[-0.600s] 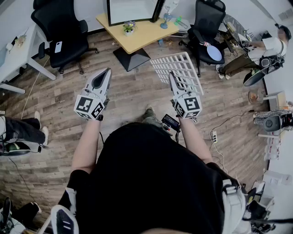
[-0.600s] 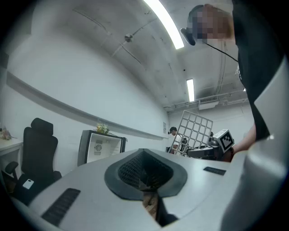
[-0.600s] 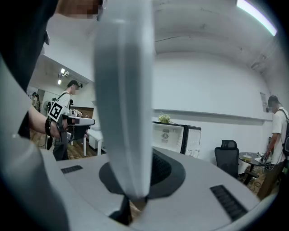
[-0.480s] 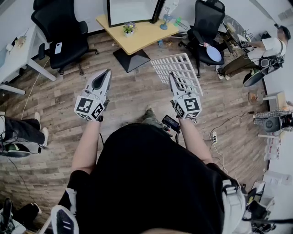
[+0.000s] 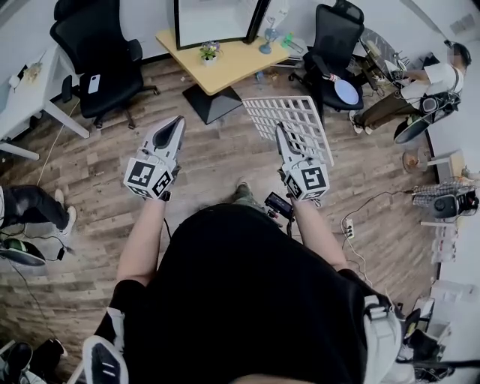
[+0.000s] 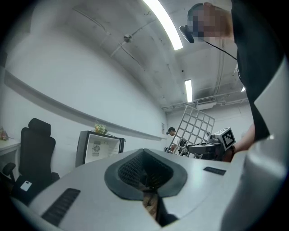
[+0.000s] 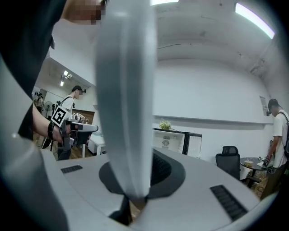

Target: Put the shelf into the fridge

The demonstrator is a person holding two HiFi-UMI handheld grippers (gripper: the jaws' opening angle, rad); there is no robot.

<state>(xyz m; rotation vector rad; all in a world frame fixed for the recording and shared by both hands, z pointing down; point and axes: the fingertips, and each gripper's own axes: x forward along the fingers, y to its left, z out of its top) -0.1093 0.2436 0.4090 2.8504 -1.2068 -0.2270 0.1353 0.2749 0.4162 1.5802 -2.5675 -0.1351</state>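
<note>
The shelf is a white wire grid, held tilted over the wooden floor in front of me. My right gripper is shut on its near edge. That edge fills the right gripper view as a broad white bar running up between the jaws. My left gripper hangs to the shelf's left, apart from it, with its jaws together and nothing in them. From the left gripper view the shelf stands at the right. The small fridge, black-framed with a white inside, stands ahead against the wall behind a table.
A yellow table with a small plant stands in front of the fridge. Black office chairs flank it. A person sits at the far right, a white desk is at the left, and cables and a power strip lie on the floor.
My right gripper and the shelf have shifted slightly forward and right. The left gripper has barely moved. The legs of a person at the left edge have drawn back.
</note>
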